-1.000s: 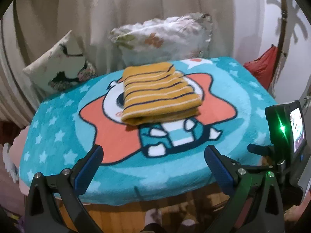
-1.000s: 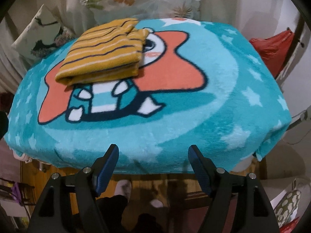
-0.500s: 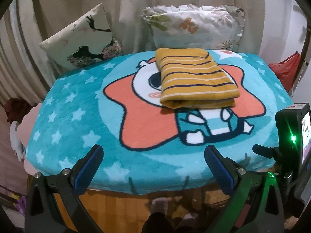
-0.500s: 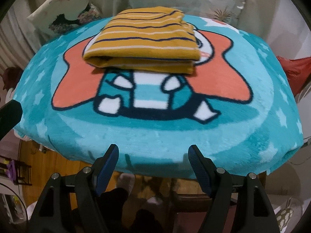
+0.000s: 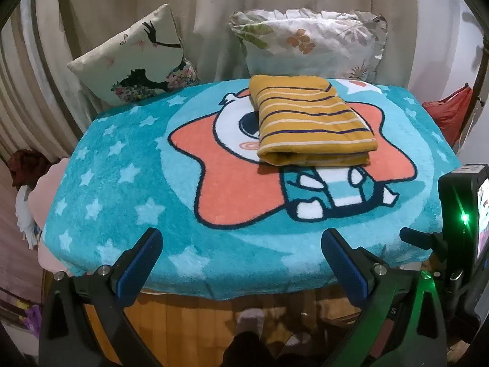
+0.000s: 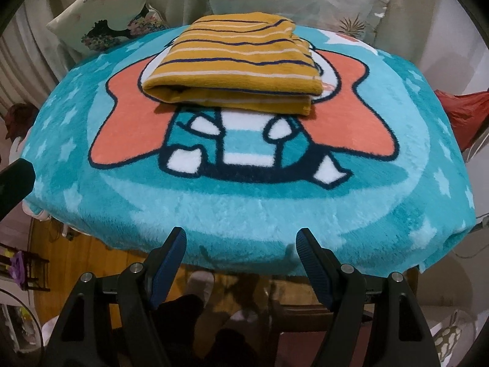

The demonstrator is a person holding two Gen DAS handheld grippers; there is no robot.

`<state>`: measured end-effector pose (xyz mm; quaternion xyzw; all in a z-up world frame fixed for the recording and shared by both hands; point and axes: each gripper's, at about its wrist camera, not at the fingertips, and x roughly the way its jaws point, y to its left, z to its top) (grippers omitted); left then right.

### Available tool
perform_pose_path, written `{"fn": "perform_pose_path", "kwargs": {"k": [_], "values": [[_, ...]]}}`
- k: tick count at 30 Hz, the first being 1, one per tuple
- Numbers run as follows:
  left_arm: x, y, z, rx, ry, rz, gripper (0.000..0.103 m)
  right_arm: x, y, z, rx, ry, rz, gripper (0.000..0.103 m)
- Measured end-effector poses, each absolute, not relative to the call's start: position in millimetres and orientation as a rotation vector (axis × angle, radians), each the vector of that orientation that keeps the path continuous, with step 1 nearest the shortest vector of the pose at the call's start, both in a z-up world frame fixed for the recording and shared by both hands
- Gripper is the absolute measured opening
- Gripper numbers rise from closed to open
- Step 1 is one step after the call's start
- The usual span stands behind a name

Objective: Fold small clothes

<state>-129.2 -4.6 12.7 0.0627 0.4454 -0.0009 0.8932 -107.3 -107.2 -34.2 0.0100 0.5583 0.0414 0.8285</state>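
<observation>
A mustard-yellow garment with white and navy stripes lies folded into a thick rectangle on the far half of a teal cartoon-print blanket that covers a small table. My left gripper hangs open over the blanket's near edge, well short of the garment, nothing between its blue pads. Over the same near edge my right gripper is also open and empty, with the folded garment straight ahead of it.
Two cushions lean against a curtain behind the table: one with a dancer print and a floral one. A red bag sits at the right. Wooden floor and a person's feet show below the table edge.
Both views have swung sideways and levelled out; the garment now sits more to the right in the left wrist view and centred in the right wrist view. The garment lies unmoved and both grippers stayed open.
</observation>
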Motion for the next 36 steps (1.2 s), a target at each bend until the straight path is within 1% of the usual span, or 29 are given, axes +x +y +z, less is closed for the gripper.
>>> {"fn": "perform_pose_path", "kwargs": {"k": [8, 22, 36], "values": [[-141.5, -14.8, 22.8, 0.115, 0.886, -0.015, 0.103, -121.2, -118.0, -24.8, 0.009, 1.158, 0.068, 0.079], [-152.5, -56.6, 33.2, 0.192, 0.848, -0.073, 0.103, -141.1, -146.4, -13.6, 0.029, 1.112, 0.026, 0.081], [-152.6, -54.7, 34.8, 0.166, 0.859, -0.039, 0.103, -139.5, -154.1, -15.0, 0.036, 1.112, 0.032, 0.081]]}}
